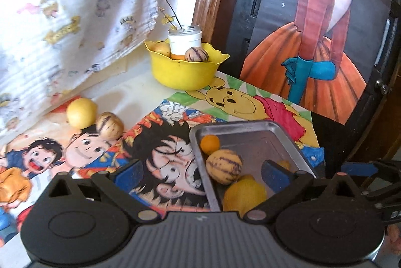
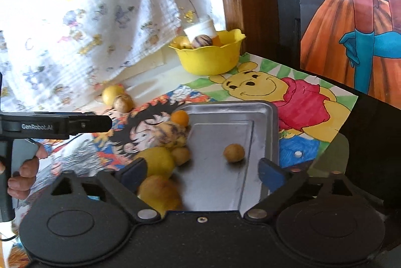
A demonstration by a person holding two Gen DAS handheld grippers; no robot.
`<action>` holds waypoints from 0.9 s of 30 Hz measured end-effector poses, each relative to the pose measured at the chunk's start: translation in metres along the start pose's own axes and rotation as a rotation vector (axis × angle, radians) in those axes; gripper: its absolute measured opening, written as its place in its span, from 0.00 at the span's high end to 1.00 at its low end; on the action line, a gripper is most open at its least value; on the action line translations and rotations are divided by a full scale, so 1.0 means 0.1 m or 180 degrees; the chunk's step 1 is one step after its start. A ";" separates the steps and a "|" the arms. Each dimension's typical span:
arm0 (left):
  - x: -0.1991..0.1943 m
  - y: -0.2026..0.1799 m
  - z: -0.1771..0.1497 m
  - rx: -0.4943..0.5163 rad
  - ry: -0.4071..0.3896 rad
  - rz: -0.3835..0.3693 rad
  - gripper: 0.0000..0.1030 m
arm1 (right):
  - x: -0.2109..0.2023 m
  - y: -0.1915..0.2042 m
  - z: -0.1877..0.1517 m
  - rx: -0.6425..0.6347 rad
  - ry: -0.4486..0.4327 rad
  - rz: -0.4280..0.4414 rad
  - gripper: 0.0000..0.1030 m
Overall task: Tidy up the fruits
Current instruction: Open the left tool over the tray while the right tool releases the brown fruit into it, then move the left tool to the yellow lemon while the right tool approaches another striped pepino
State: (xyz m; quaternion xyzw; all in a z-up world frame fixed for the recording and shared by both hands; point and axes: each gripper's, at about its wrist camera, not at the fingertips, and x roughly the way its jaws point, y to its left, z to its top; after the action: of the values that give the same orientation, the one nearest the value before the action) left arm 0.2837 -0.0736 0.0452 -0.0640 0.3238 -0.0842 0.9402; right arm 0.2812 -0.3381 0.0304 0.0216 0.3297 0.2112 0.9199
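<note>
Metal tray: silver and shallow [image 2: 265,115], resting on the cartoon-printed tabletop [image 1: 140,127]; it already carries several fruits crowded along its left edge.
Fruits in tray: a small orange one [image 2: 180,118] at the far left corner, a striped melon-like fruit [image 2: 171,136] next to it, a yellow lemon-like fruit [image 2: 158,161] nearer the camera, and one small brown round fruit [image 2: 233,153] alone on the open metal floor.
Fruits outside tray: a yellow fruit [image 1: 81,113] touching a striped brownish one [image 1: 109,125], both on the tabletop near the hanging cloth, well apart from the tray.
Yellow bowl: [image 1: 184,70] at the back against the wall, holding more fruit and a white jar [image 1: 185,41].
Left hand-held gripper: [image 1: 200,174] jaws spread wide, nothing between the pads, poised over the tray's left rim.
Right hand-held gripper: [image 2: 203,171] jaws likewise wide apart and empty, above the tray's near end.
Step in hand, as I judge it: a drop into the tray looks finished; the loose pair on the tabletop seems the next pickup.
Doing it well: take one fruit at a time, since the two touch; close the pads across the round middle so it cannot squirt out.
Placement advice: set it on the bare right side of the tray, low before release, so it does not roll.
Risk: nudging the neighbour towards the cloth.
</note>
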 end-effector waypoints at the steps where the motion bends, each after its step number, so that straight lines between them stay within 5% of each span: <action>1: -0.08 0.00 -0.04 0.0032 0.0009 0.0001 0.00 | -0.07 0.05 -0.02 -0.0014 0.0005 0.0008 0.01; 10: -0.65 0.04 -0.41 0.0418 0.0190 0.0222 0.00 | -0.50 0.55 -0.41 -0.0165 0.0270 -0.0049 0.01; 27: -1.15 0.65 -0.76 0.0359 0.0291 0.0430 0.00 | -0.54 1.18 -0.68 -0.0284 0.0593 0.0037 0.01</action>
State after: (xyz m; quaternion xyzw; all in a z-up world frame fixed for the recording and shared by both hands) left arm 0.1550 0.0081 0.0437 0.0149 0.3647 -0.0415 0.9301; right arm 0.1570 -0.2590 0.0306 -0.0371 0.4040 0.2321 0.8841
